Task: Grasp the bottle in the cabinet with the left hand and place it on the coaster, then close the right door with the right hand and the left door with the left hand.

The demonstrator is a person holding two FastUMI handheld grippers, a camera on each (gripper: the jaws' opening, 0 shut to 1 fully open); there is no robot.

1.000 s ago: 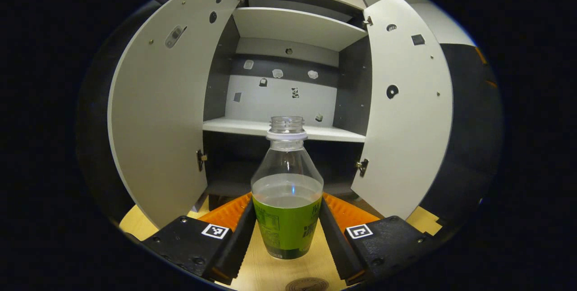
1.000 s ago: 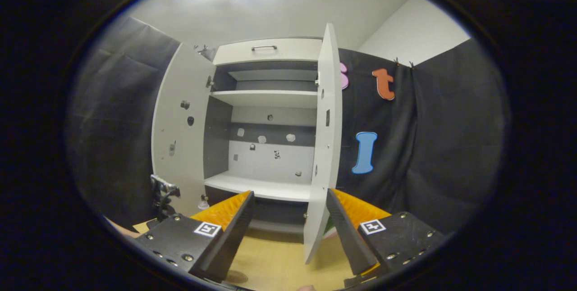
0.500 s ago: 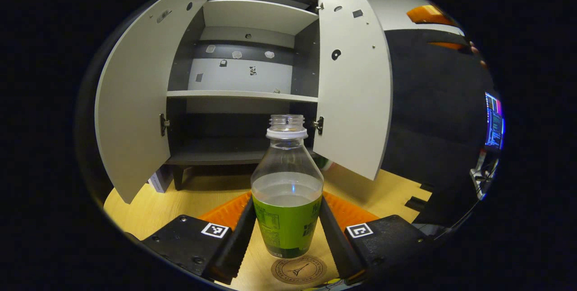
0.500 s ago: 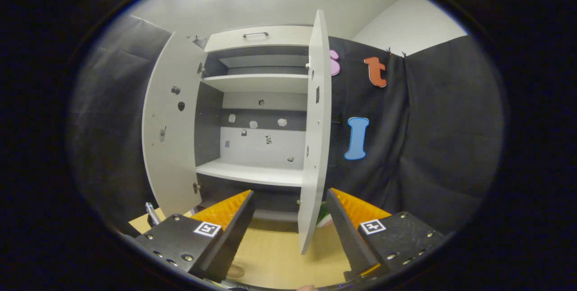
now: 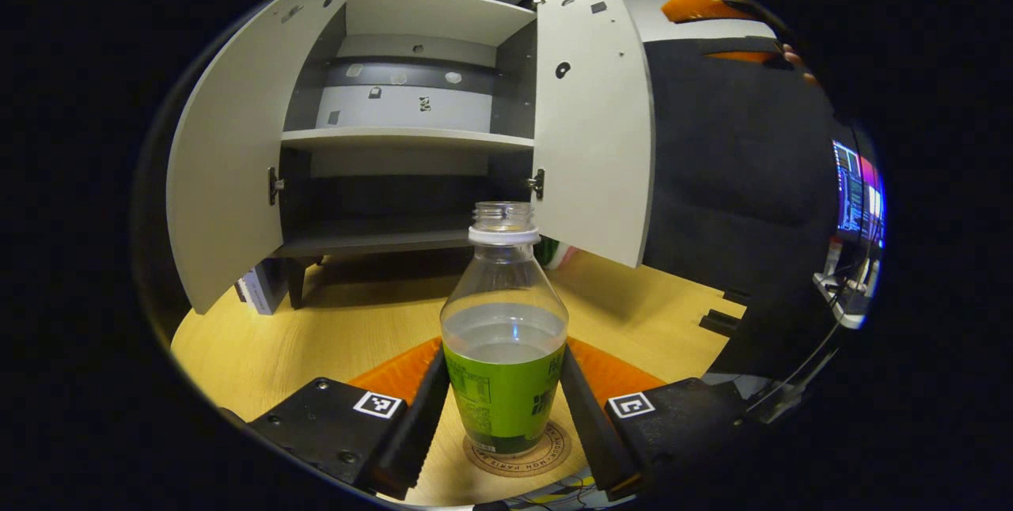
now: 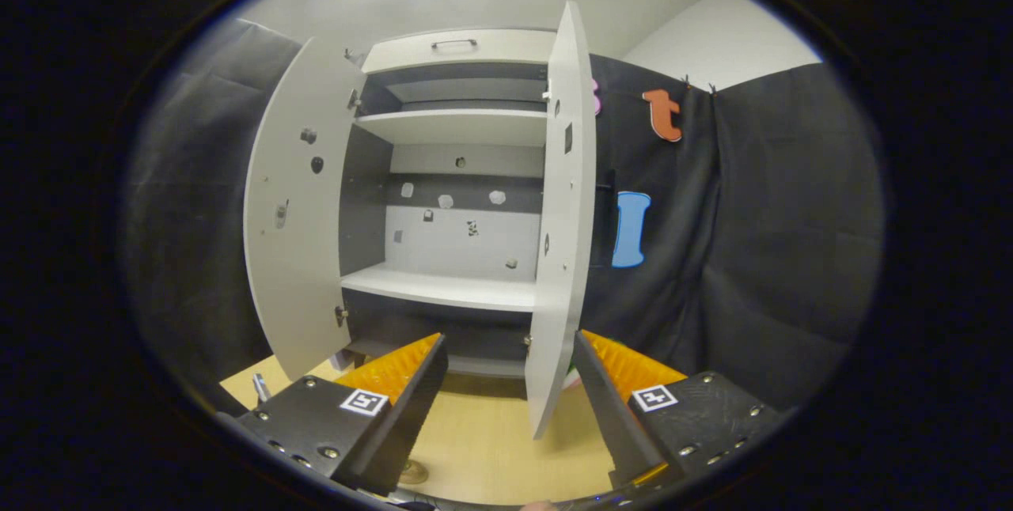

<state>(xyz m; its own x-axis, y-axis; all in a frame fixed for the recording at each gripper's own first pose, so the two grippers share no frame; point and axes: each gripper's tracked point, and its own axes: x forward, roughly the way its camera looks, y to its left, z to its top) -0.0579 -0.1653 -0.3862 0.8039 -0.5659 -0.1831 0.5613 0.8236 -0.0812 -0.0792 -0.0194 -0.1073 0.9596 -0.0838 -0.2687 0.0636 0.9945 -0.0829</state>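
Two doors left: left hand-held gripper [image 5: 504,404] grips bottle [image 5: 504,341] over coaster [image 5: 518,457] on desk [image 5: 332,329], unreleased; right hand-held gripper [image 6: 510,384] empty, jaws apart, facing right door [image 6: 563,218].

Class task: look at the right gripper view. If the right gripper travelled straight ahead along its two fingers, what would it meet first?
Most likely the open right door, whose edge stands between the open fingers of the right gripper. Depth is unclear, so how soon is hard to say.
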